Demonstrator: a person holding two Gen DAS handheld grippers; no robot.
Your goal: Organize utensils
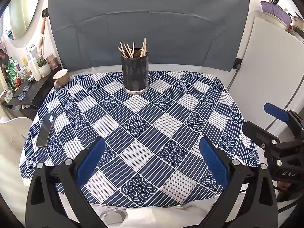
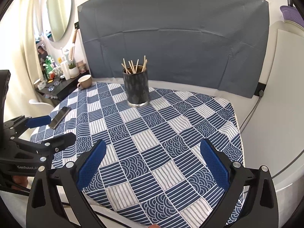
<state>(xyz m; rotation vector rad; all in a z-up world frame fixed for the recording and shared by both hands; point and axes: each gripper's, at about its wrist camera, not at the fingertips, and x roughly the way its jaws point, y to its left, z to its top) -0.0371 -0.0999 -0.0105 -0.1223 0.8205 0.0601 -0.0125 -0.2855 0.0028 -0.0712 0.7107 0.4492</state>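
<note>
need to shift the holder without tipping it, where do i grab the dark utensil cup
Grip the dark cup across its mid wall, coming in level from the near side. It stands upright and round, and chopsticks fan out of the top, so a top-down grasp is blocked. Both grippers are open.

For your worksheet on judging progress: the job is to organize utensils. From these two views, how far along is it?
Done: the chopsticks stand together in the dark holder on the patterned tablecloth. In hand: nothing; the left gripper and right gripper are both open and empty. Left: no loose utensils show on the cloth, only a phone and a mug at its edge, so the job looks finished or nearly so.
</note>
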